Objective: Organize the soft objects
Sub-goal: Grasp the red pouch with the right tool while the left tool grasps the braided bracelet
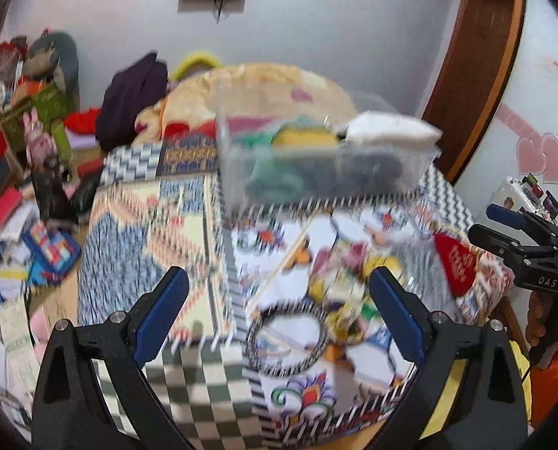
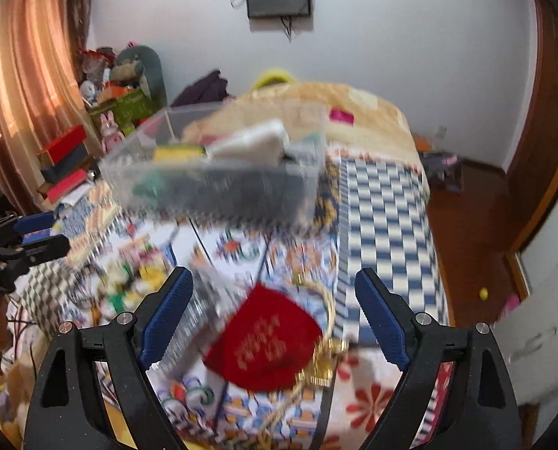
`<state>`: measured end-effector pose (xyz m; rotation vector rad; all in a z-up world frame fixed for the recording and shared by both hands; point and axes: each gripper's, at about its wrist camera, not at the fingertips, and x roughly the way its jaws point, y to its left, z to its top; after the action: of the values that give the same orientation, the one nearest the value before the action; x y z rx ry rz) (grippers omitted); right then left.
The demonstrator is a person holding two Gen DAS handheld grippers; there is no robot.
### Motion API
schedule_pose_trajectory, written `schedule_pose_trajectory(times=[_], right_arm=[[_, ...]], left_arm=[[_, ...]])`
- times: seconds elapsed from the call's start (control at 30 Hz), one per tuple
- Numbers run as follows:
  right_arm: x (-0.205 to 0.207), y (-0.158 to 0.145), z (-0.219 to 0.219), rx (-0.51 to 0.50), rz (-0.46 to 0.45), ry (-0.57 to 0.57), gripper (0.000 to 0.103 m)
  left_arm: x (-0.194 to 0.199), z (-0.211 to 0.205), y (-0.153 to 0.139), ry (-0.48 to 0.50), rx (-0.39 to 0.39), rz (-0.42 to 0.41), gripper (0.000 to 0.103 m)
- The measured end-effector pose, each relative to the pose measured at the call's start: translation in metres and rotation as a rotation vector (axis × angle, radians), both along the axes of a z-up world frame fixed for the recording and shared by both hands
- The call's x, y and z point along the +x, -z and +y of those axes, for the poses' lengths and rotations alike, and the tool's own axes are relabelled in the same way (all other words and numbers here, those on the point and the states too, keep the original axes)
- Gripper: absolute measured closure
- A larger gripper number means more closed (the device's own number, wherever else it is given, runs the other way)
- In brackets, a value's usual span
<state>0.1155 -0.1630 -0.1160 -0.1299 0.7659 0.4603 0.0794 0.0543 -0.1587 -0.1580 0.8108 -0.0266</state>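
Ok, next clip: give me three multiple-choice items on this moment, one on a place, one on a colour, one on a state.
1. Where does the red pouch lie?
A. inside the clear bin
B. on the patterned bedspread, ahead of the right gripper
C. on the floor

2. What colour are the pads on the fingers?
A. blue
B. green
C. white

3. How do the left gripper and the right gripper stand?
A. both shut on cloth
B. one open, one shut
C. both open, holding nothing

Key: 1 B, it lies on the bedspread between the open fingers; 2 A, pads are blue; 3 C, wide gaps in both views. The clear bin sits farther back.
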Motion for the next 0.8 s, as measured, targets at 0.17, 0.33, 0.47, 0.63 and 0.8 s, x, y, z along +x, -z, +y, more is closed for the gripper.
schedule_pose_trajectory(times=[0.17, 0.33, 0.47, 0.63, 0.8], right_arm=[[-0.005, 0.025, -0.009, -0.013, 0.078, 0.025, 0.016], [-0.014, 0.041, -0.013, -0.031, 0.109, 0.030, 0.018], [-0.018, 0.045, -0.017, -0.020, 0.112, 0.031, 0.028], [-0.018, 0.044, -0.020, -0.023, 0.095, 0.039, 0.048], [-0.017, 0.044, -0.015, -0.022, 0.082, 0.034, 0.059]], left_arm=[[-0.015, 0.010, 0.024, -0.046, -0.004, 0.048, 0.005], [-0.024, 0.013, 0.041, -0.050, -0.003, 0.080, 0.005], [-0.024, 0.009, 0.050, -0.041, 0.008, 0.102, 0.005], [-0.019, 0.000, 0.049, -0.020, 0.011, 0.088, 0.005], [-0.017, -0.011, 0.049, 0.009, 0.018, 0.075, 0.005]])
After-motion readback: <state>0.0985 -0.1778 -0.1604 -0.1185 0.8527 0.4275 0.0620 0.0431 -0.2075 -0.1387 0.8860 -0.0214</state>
